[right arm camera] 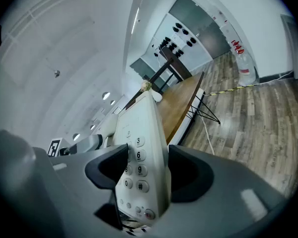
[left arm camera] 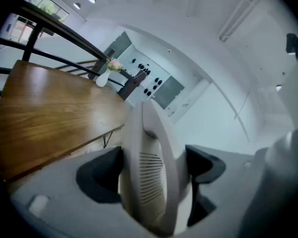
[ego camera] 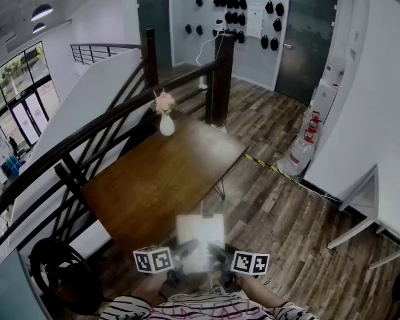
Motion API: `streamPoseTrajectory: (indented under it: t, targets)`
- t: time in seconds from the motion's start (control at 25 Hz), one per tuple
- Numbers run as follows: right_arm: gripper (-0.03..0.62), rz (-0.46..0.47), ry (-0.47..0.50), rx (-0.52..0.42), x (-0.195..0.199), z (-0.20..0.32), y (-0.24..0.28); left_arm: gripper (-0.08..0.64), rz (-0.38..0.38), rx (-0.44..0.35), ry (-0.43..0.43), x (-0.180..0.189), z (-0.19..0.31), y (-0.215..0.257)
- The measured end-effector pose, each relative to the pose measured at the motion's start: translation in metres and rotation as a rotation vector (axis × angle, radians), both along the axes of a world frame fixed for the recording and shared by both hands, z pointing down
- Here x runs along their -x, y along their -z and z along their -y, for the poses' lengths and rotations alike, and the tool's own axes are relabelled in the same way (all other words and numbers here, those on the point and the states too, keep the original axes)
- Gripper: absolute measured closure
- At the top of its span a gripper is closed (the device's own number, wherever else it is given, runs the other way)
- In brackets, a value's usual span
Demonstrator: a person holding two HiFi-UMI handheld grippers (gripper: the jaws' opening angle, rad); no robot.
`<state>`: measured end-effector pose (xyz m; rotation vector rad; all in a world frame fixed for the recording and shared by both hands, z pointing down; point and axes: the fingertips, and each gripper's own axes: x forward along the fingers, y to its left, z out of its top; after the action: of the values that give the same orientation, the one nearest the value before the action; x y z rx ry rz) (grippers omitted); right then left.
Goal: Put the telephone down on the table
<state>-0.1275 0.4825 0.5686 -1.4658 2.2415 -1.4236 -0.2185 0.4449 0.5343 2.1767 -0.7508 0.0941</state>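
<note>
The telephone hangs at 6 o'clock of the desk, pinched by the fingers of left gripper and right gripper

Off-white telephone, brown wood-grain table, white vase, seemingly pink flowers.

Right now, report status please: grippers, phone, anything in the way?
Left gripper and right gripper both shut on phone. Phone held short of table, not down. Vase at far end only.
</note>
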Motion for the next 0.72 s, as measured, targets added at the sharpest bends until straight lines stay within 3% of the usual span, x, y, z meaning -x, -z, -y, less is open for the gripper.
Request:
streamPoseTrajectory:
  t: [0.36, 0.72]
  targets:
    - [0.342, 0.002, -0.05, 0.023, 0.049, -0.029, -0.004, 0.164, 0.02, 0.032, -0.028, 0.053, -0.025, -0.012]
    - [0.339, 0.014, -0.015, 0.017, 0.018, 0.016, -0.012, 0.164, 0.005, 0.017, 0.015, 0.019, 0.016, -0.012]
